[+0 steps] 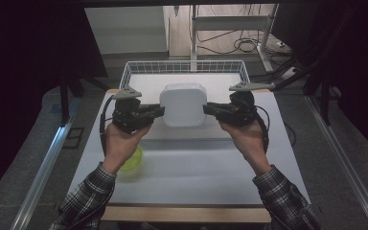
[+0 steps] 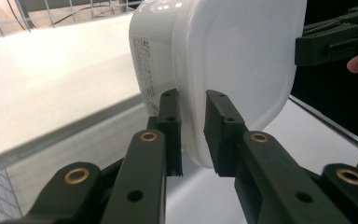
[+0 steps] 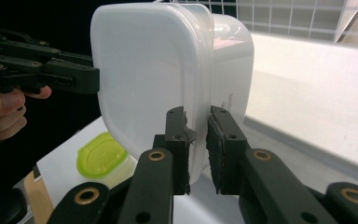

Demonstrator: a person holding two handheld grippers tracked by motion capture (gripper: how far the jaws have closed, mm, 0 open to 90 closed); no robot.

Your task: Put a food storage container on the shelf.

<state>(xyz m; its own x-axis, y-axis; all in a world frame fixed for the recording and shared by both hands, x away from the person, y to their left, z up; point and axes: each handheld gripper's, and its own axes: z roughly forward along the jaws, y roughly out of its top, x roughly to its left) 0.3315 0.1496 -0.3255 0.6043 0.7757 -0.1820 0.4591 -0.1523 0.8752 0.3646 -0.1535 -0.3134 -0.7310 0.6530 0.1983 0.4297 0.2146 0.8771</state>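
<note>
Gripping the white lidded container from both sides, we hold it just above the middle of the high view, over the white table and in front of the wire basket. Our left gripper has its jaws pinched on the container's rim at its left edge; our right gripper has its jaws pinched on the rim at the right edge. A yellow-green lid lies on the table in the lower left, beneath our left hand.
</note>
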